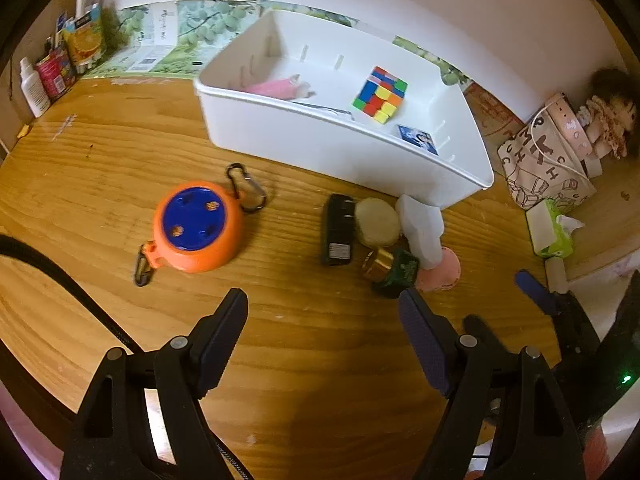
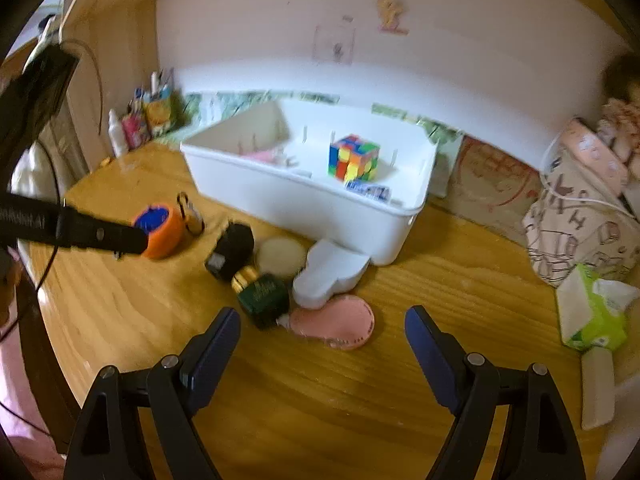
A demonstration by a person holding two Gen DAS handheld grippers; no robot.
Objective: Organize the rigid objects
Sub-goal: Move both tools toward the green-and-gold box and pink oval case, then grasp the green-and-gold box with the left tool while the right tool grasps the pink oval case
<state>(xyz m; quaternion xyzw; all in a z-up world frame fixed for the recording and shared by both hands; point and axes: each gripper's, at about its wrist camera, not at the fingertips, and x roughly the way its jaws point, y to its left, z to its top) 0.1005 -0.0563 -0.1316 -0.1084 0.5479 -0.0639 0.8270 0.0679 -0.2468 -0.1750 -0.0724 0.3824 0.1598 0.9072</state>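
A white bin [image 1: 312, 136] [image 2: 304, 204] stands on the wooden table and holds a colour cube [image 1: 379, 94] [image 2: 353, 157], a pink item [image 1: 276, 87] and a small card [image 1: 418, 139]. In front of it lie an orange-and-blue round reel [image 1: 198, 227] [image 2: 160, 230] with carabiners, a black device [image 1: 338, 230] [image 2: 231, 250], a beige puck [image 1: 377, 222] [image 2: 280, 257], a white case [image 1: 422, 226] [image 2: 330, 274], a green bottle with gold cap [image 1: 394, 270] [image 2: 262, 294] and a pink pouch [image 1: 438, 270] [image 2: 334, 326]. My left gripper [image 1: 322, 308] is open and empty above the table. My right gripper [image 2: 322, 326] is open, near the pouch.
Bottles and packets [image 1: 60, 68] stand at the back left corner. A printed bag [image 1: 548, 160] [image 2: 580, 224] and a green tissue pack [image 1: 554, 224] [image 2: 596, 312] sit at the right. The left gripper's arm [image 2: 80, 232] shows in the right wrist view.
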